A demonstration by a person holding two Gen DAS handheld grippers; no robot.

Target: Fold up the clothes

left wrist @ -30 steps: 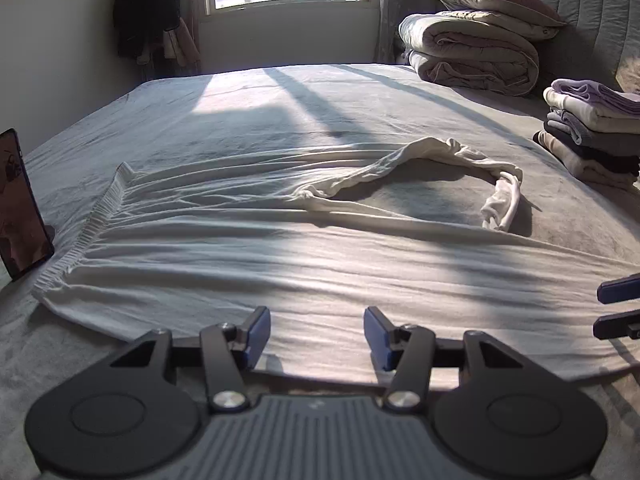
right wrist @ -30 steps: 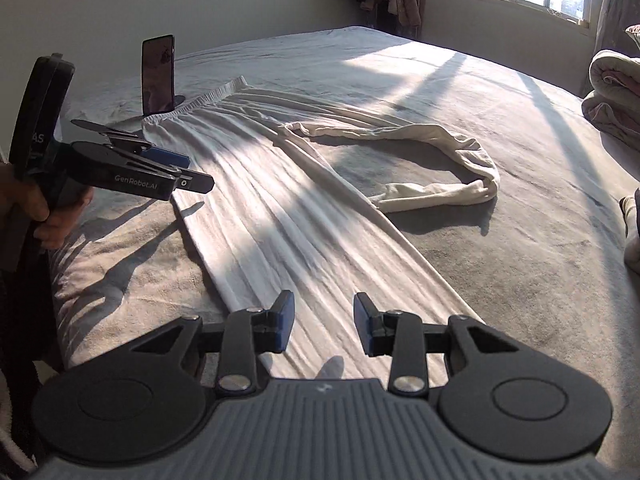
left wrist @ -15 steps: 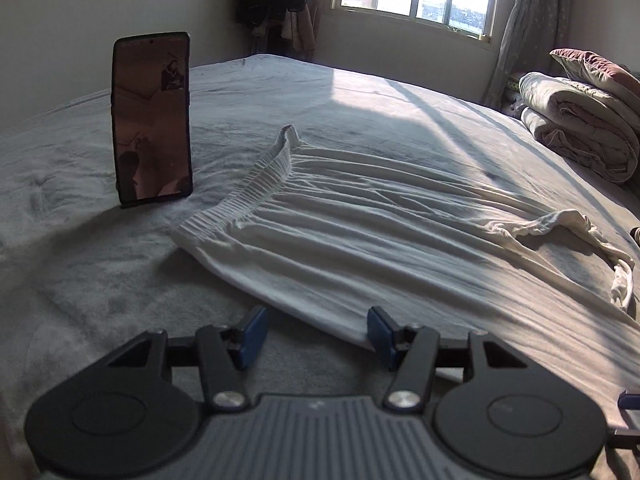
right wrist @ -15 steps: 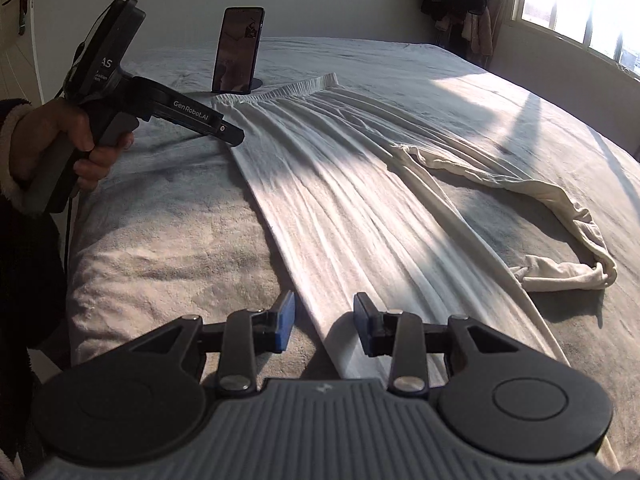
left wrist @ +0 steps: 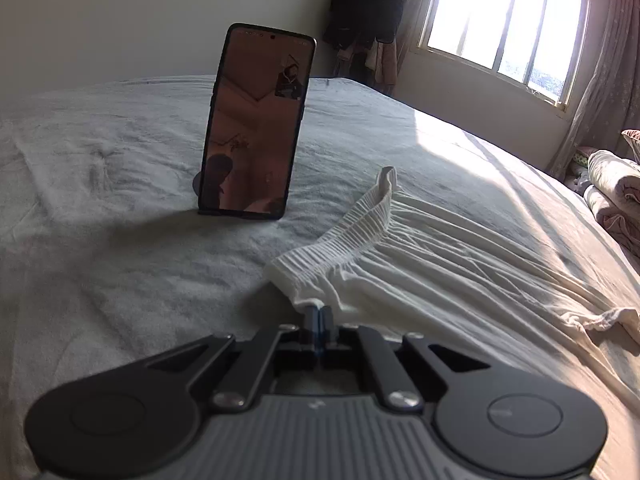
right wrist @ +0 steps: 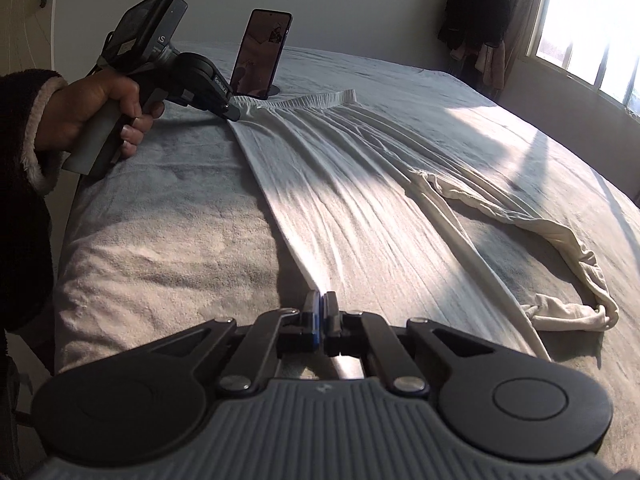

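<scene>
both grippers (left (left wrist: 319, 317), right (right wrist: 321, 303)) are clamped on the white trousers' (right wrist: 340, 184) near edge.

Sunlight pours through the window (left wrist: 504, 36), blown out to white glare, and falls in bright bands across the bed (right wrist: 168, 240) — near corners stay dim, fisheye edges curve, nearby parts blur
</scene>
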